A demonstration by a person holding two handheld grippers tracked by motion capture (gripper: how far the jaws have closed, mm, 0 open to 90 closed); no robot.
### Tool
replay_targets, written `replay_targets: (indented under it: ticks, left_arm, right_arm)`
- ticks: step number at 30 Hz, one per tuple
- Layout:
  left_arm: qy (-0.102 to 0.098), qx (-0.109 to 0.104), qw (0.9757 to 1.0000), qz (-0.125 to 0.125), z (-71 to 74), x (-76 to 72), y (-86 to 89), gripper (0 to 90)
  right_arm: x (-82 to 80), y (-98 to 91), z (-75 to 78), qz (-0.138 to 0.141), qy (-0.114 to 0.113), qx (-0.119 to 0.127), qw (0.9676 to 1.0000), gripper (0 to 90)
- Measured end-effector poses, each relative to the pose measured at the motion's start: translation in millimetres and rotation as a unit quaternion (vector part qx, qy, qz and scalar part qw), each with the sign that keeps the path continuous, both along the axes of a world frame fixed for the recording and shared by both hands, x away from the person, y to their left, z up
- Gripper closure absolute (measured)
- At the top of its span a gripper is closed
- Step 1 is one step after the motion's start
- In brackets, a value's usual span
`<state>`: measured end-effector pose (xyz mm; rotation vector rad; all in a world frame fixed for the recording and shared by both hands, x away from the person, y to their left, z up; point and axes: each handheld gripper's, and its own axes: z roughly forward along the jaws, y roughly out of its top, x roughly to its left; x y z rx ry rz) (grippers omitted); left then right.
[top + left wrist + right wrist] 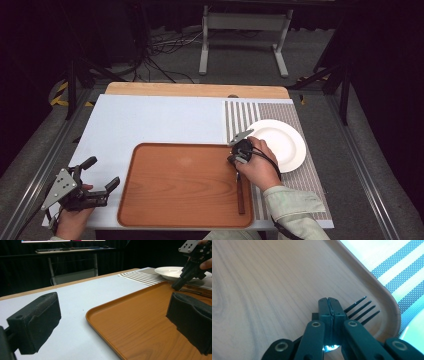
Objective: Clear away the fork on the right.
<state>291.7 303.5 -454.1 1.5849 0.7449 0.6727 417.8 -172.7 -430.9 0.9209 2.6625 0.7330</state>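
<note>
A wooden-looking tray (180,185) lies on the pale surface (150,120), near the person's edge. At the tray's right side the right gripper (235,161) points down, held in the person's right hand (257,167). In the right gripper view its jaws are pressed together, and a fork (362,310) lies just behind their tips: four dark tines fan out toward the tray's rounded corner. The jaws cover the neck of the fork, and whether they truly pinch it or only rest against it I cannot tell. From above, the fork's brown handle (240,192) runs along the inside of the tray's right rim toward the person.

Just right of the tray lies a striped placemat (240,117), and on it a white plate (280,142), close beside the right hand. The left gripper view shows the same plate (170,272) beyond the tray's far edge, with the right gripper (178,285) dipping down to the tray in front of it.

The left gripper (100,177) hovers off the tray's left edge over the pale surface, held level in the left hand (72,220). Its jaws are spread wide with nothing between them; one black pad (37,322) sits over the pale surface, the other over the tray (140,325).
</note>
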Motion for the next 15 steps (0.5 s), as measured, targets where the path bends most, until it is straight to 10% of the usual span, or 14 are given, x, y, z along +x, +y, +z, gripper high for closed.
replay_targets:
  ticks: [8, 15]
  left_arm:
    - [0.0, 0.0, 1.0, 0.001, 0.0, -0.6, 0.4, 0.2]
    - [-0.001, -0.001, 1.0, 0.001, -0.1, -0.5, -0.1, 0.2]
  right_arm:
    - [-4.4, 0.1, 17.2, -0.001, -0.022, 0.04, 0.999, 79.7]
    - [-10.8, 2.5, 30.8, 0.016, -0.056, 0.083, 0.9948, 43.7]
